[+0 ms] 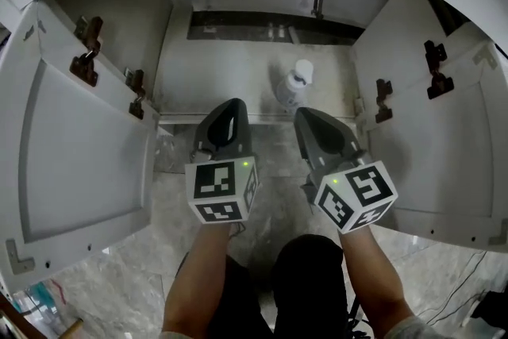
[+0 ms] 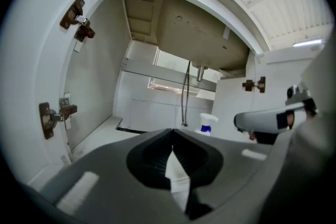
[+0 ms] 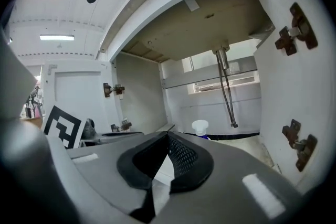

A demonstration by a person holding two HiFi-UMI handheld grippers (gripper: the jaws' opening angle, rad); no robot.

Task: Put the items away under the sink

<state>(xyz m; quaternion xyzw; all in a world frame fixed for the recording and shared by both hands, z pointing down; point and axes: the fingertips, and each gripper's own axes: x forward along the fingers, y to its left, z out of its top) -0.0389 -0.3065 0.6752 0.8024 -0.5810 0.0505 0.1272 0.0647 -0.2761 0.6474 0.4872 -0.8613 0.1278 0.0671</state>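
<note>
Under-sink cabinet (image 1: 222,67): spray btl (image 1: 295,83) inside

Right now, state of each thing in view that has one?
Left white cabinet door: open.
Right white cabinet door: open.
White plastic spray bottle with blue label: upright, inside the cabinet.
Left grey gripper: shut, empty.
Right grey gripper: shut, empty.

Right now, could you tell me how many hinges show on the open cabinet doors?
4: left upper hinge and left lower hinge on the left door; right upper hinge and right lower hinge on the right door. None appears hidden.
</note>
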